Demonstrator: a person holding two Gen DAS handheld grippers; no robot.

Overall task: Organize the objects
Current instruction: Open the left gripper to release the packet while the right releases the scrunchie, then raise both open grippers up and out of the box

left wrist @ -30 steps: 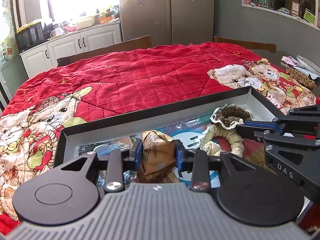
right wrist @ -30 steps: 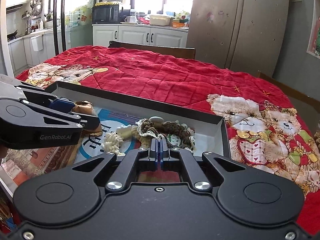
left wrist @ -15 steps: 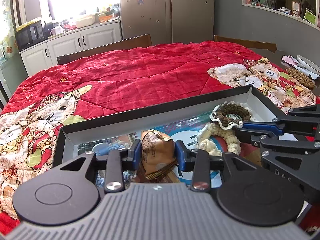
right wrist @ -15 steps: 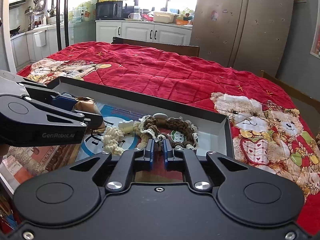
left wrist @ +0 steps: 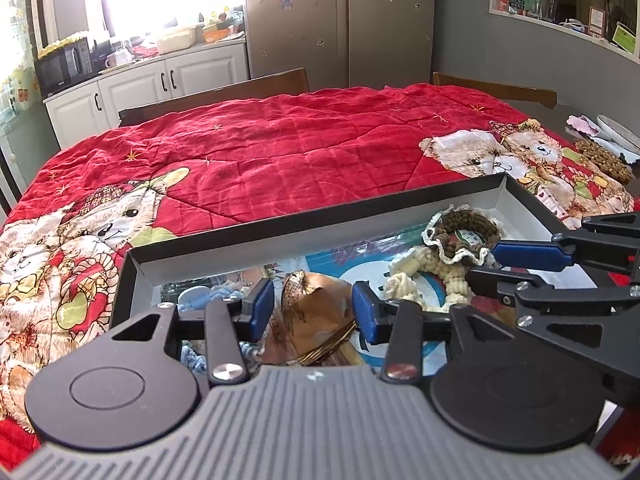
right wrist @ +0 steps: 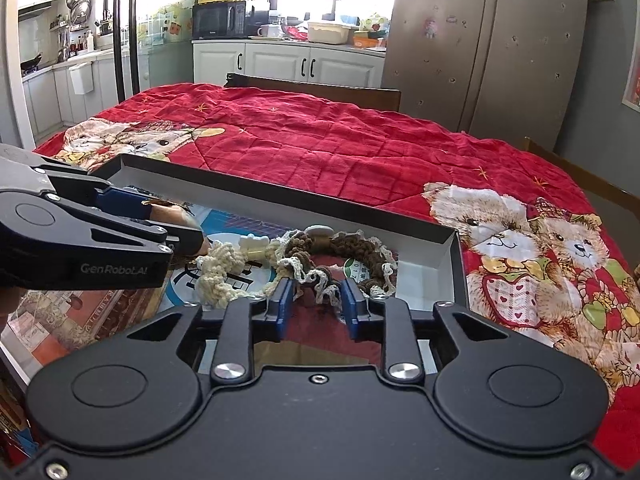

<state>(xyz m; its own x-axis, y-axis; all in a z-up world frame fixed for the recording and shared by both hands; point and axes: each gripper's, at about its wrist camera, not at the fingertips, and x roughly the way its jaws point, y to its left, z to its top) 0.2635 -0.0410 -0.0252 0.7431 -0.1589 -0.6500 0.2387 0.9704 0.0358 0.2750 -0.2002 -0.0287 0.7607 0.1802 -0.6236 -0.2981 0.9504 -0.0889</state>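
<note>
A black shallow box (left wrist: 360, 208) lies on the red quilt and shows in the right wrist view too (right wrist: 448, 236). My left gripper (left wrist: 314, 312) is shut on a brown snack packet (left wrist: 316, 312) over the box's left part. My right gripper (right wrist: 316, 300) is open and empty, just above a brown and cream crochet piece (right wrist: 352, 252). That piece (left wrist: 464, 236) lies in the box's right end beside a cream knitted piece (left wrist: 432, 268), which shows in the right wrist view too (right wrist: 224, 268). Blue yarn (left wrist: 192, 356) lies under my left gripper.
The red teddy-bear quilt (left wrist: 280, 152) covers the table. Wooden chairs (left wrist: 224, 92) stand at the far edge. A plate and a brown mat (left wrist: 604, 156) lie at the far right. Kitchen cabinets and a fridge (right wrist: 480, 48) stand behind.
My right gripper has opened from shut and now stands wide over the crochet piece. My left gripper still holds the snack packet in about the same place.
</note>
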